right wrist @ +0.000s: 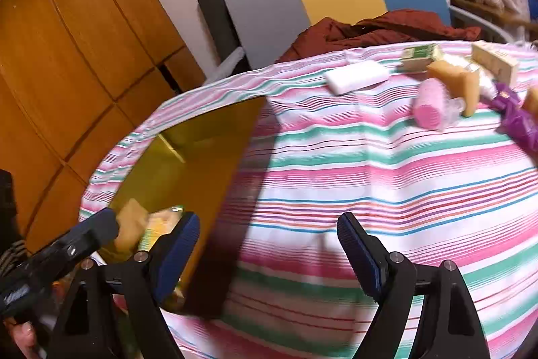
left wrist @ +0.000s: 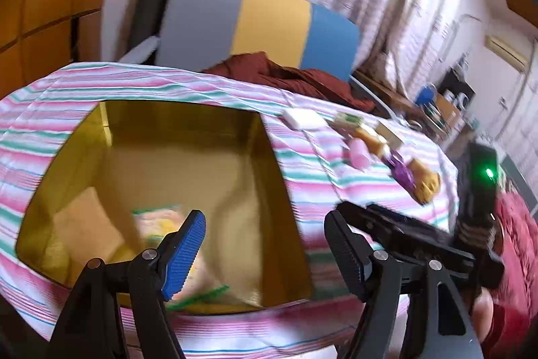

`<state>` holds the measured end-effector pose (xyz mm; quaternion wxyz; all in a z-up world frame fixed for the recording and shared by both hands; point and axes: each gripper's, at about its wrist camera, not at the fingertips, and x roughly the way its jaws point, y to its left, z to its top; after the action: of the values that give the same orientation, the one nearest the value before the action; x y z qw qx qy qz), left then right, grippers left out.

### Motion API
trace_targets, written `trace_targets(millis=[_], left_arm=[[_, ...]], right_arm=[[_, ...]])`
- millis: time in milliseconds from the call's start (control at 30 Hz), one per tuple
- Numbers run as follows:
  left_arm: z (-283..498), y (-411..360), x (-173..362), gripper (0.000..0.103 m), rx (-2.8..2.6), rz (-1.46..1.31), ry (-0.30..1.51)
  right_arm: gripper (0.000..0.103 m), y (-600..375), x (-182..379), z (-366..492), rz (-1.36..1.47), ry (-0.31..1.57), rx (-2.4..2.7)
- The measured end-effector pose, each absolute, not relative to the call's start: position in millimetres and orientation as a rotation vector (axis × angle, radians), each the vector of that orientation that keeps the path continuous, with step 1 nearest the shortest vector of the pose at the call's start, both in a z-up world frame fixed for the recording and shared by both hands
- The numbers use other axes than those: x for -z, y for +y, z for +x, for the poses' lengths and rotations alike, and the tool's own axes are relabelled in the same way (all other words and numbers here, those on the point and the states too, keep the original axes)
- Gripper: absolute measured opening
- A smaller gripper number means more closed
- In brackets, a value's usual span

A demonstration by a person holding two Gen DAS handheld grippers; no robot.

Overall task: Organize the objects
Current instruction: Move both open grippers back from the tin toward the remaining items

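While both stand released and empty, left gripper (left wrist: 265, 248) hovers over the gold tin box (left wrist: 235, 137); right gripper (right wrist: 269, 254) over the striped-cloth surface (right wrist: 386, 177).

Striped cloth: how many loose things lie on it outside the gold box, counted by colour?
White block: 1
Green-and-white carton: 1
Beige carton: 1
Tan sponges: 2
Pink roll: 1
Purple wrapper: 1
Total: 7
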<state>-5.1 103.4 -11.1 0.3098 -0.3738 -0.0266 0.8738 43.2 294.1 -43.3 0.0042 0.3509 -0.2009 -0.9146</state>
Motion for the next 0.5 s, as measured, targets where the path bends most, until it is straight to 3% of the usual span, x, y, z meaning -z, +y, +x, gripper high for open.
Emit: trace_targets(millis=[500], left_arm=[[29.9,177.0,25.9,0.074,-2.121,-1.017,0.026]], right_arm=[[0.086,400.8,53.4,75.9,1.228,-0.59,3.083]])
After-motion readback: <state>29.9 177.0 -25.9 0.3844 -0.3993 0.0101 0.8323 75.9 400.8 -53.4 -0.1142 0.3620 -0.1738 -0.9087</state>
